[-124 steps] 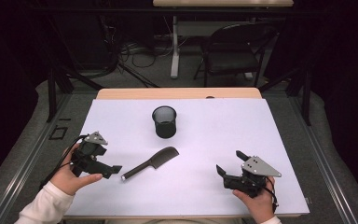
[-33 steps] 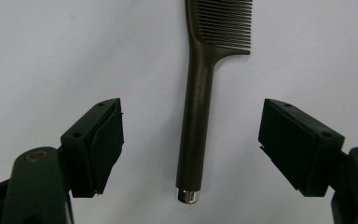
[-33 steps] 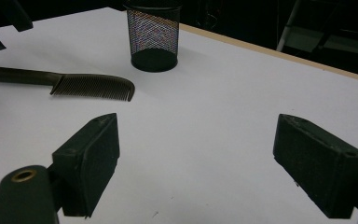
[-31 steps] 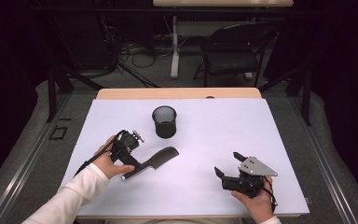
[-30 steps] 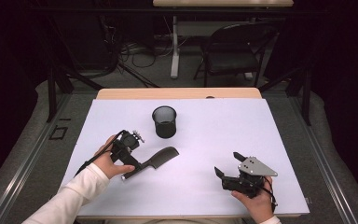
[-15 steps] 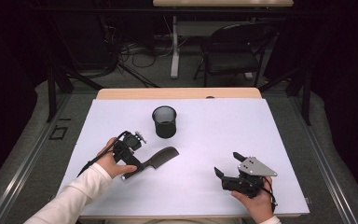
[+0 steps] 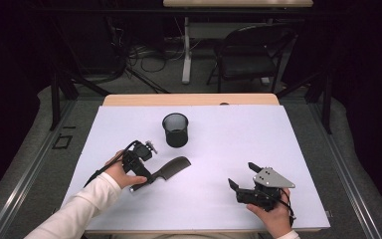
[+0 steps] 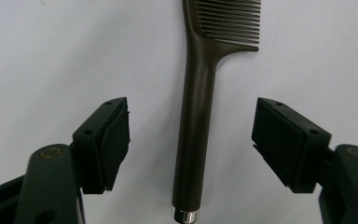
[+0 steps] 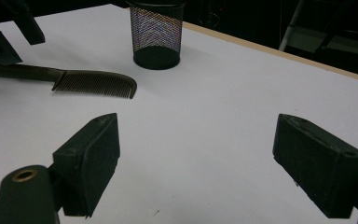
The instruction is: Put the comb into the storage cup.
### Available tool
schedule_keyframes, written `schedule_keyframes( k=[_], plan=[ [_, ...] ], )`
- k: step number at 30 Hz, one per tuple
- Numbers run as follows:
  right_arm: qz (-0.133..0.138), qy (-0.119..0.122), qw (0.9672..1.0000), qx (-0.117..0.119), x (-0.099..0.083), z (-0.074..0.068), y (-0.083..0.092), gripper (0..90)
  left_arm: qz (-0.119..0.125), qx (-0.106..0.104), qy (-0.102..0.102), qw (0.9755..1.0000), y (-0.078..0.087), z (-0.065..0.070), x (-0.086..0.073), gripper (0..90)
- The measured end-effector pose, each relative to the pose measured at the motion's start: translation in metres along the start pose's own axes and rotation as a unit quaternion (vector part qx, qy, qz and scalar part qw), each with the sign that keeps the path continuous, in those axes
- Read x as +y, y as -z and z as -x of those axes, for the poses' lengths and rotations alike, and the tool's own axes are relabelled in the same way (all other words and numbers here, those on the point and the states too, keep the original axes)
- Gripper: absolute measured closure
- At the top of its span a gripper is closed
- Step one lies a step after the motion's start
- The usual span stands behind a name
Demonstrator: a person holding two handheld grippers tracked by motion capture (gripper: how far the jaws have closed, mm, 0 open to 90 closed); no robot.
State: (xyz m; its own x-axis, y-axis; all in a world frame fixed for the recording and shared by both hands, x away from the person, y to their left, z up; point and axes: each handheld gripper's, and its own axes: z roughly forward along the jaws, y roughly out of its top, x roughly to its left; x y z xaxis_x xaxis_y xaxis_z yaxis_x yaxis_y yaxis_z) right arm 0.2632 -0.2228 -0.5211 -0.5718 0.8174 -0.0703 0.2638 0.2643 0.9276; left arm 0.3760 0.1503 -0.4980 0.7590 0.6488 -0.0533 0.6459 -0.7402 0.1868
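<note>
Comb handle between open left tongs

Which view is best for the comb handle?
Left gripper view: the comb handle runs between the open jaws, pads clear of it. High view shows the handle partly under the left gripper; right gripper view shows it far off.

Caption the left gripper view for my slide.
Open tongs straddle the dark comb handle on the white table.

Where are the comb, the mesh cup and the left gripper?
comb (image 8: 193, 121), left gripper view, mid handle.
mesh cup (image 7: 175, 130), high view, side wall.
left gripper (image 8: 191, 140), left gripper view, midway between its open jaws.
</note>
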Motion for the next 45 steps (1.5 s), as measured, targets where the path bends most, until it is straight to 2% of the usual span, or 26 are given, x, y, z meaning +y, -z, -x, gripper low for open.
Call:
schedule_keyframes(
  k=[11,15,20,21,27,42,45],
  plan=[
    [-0.002,0.0,1.0,0.001,0.0,0.0,0.0,14.7,-0.02,0.009,0.0,0.9998,-0.007,-0.001,0.002,32.8],
    [-0.002,0.0,1.0,0.002,-0.001,0.0,-0.001,14.7,-0.025,0.004,0.001,0.9997,-0.009,-0.001,0.003,33.9],
    [-0.001,0.0,1.0,0.003,-0.001,0.0,-0.001,14.7,-0.029,0.002,-0.001,0.9996,-0.012,-0.001,0.003,34.1],
    [0.0,0.0,1.0,0.002,-0.001,0.0,-0.002,14.6,-0.029,0.004,-0.003,0.9996,-0.012,0.0,0.003,38.3],
    [-0.003,0.0,1.0,0.003,-0.001,0.0,-0.002,14.6,-0.035,0.004,0.002,0.9994,-0.013,0.001,0.004,38.3],
    [-0.005,0.003,1.0,0.004,-0.001,0.0,-0.002,14.7,-0.038,0.006,-0.002,0.9992,-0.017,0.001,0.005,39.8],
    [-0.005,0.004,1.0,0.003,-0.001,0.0,-0.002,14.7,-0.042,0.002,-0.004,0.9991,-0.018,0.001,0.005,43.4]
  ],
)
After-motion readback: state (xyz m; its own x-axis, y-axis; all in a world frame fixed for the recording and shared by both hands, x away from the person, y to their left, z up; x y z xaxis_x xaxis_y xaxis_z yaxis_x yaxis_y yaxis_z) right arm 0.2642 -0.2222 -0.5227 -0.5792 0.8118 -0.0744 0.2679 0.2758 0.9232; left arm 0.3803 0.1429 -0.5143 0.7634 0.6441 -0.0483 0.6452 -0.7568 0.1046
